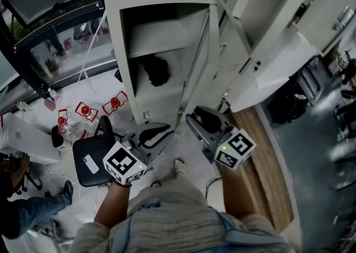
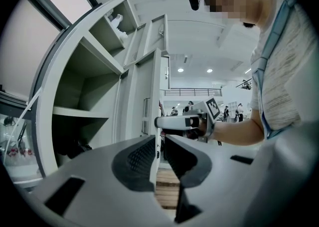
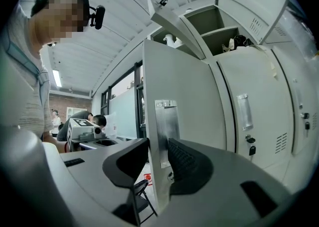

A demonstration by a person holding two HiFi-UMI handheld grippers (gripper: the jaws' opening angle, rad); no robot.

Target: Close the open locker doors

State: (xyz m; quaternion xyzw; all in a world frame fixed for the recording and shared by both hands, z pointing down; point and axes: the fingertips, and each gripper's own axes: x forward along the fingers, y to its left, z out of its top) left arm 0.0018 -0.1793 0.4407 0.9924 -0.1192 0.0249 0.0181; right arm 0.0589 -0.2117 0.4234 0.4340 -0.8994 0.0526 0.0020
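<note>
In the head view, the lockers [image 1: 167,1] filled the upper half of the frame, several doors standing open. One open locker door [image 1: 199,63] ran edge-on down the centre. The left gripper [image 1: 166,134] sat at lower centre-left, just short of the door's bottom corner. The right gripper [image 1: 194,121] was beside it at centre, with its tips at that corner. A dark bundle [image 1: 156,71] lay in a compartment left of the door. A black chair [image 1: 89,160] stood at lower left, with a phone [image 1: 90,164] on its seat.

In the left gripper view, the left gripper's [image 2: 158,143] jaws stood slightly apart at lower centre. The locker door's [image 2: 155,96] thin edge showed through the gap. Whether the pads touched it could not be told. The right gripper [image 2: 172,121] reached in from the right, its tip against the door's edge.

In the right gripper view, the right gripper's [image 3: 158,151] jaws were closed on the locker door's [image 3: 179,81] free edge. A metal plate [image 3: 166,131] on that edge sat between the pads. The left gripper [image 3: 82,130] appeared at far left, well apart from the door. Closed lockers [image 3: 249,111] filled the right side, and another open door [image 3: 174,21] tilted across the top.
</note>
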